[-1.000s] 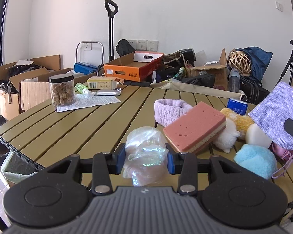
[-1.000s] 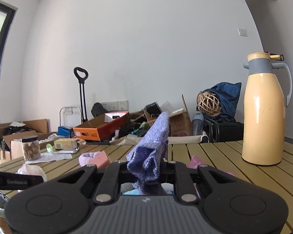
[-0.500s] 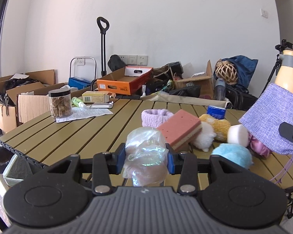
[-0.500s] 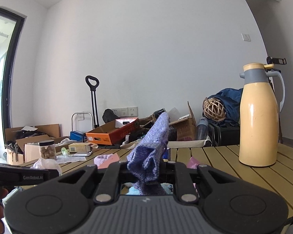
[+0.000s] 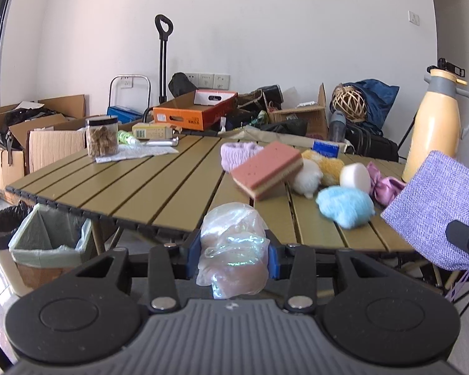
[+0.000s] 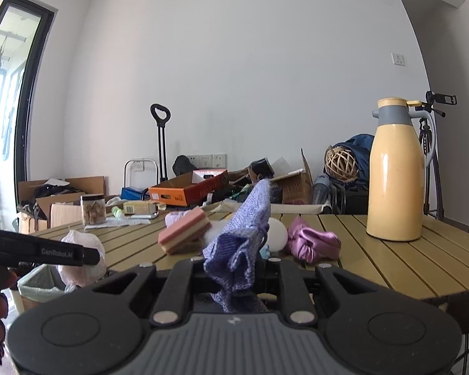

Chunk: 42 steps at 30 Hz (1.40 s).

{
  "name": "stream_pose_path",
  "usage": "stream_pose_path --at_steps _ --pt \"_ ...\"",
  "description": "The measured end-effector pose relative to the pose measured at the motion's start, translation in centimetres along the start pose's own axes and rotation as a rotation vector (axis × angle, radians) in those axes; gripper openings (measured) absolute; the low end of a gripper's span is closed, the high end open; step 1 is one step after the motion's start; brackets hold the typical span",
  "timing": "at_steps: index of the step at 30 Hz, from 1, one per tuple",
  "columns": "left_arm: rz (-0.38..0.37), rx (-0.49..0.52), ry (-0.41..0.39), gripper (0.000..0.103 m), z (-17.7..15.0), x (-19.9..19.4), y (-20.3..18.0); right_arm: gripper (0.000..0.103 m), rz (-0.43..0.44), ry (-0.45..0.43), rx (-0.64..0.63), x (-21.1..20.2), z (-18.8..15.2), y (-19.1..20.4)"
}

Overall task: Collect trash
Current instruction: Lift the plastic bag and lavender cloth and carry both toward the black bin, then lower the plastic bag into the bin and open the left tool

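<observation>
Clearly pinched between the blue pads of the left gripper (image 5: 234, 254), a crumpled clear plastic bag (image 5: 233, 250) hangs just off the near edge of the slatted table (image 5: 147, 184), while the right gripper (image 6: 234, 276) has its jaws pressed together on a purple cloth (image 6: 244, 243). Down to the left, a green-lined bin (image 5: 48, 243) stands on the floor beside a black-lined one (image 5: 1, 226); their contents cannot be made out. On the table sit a pink sponge (image 5: 267, 168), fluffy puffs (image 5: 344, 206), a jar (image 5: 102, 136) holding brown chunks and a yellow thermos (image 6: 395, 172).

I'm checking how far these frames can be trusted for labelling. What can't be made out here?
- Lined bin, left wrist view: the table edge and the claw body hide part of it; its contents are out of sight.
- Purple cloth, same view: cut off by the right edge.
- Yellow box, right wrist view: print too small to read.
</observation>
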<state>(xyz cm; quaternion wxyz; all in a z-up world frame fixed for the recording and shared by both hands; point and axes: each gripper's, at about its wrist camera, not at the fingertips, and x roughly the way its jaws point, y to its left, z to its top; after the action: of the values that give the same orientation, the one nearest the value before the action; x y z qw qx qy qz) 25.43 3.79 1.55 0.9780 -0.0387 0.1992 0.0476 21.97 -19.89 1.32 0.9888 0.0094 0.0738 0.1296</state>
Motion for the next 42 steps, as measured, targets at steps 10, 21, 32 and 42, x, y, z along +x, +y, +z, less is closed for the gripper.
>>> stream_pose_path --at_steps 10,21,32,42 --pt "0.004 0.036 0.07 0.042 -3.6 -2.2 0.1 0.015 0.006 0.108 -0.036 -3.3 -3.1 1.1" --pt "0.009 0.098 0.163 0.042 -7.6 -3.6 0.0 0.015 0.014 0.244 -0.077 -4.8 -6.3 1.8" --pt "0.012 0.137 0.329 0.042 -11.1 -2.4 0.3 0.015 -0.016 0.389 -0.075 -4.7 -9.1 0.7" --pt "0.015 0.106 0.465 0.041 -12.3 0.2 0.8 0.015 -0.083 0.492 0.015 -3.3 -10.9 -2.2"
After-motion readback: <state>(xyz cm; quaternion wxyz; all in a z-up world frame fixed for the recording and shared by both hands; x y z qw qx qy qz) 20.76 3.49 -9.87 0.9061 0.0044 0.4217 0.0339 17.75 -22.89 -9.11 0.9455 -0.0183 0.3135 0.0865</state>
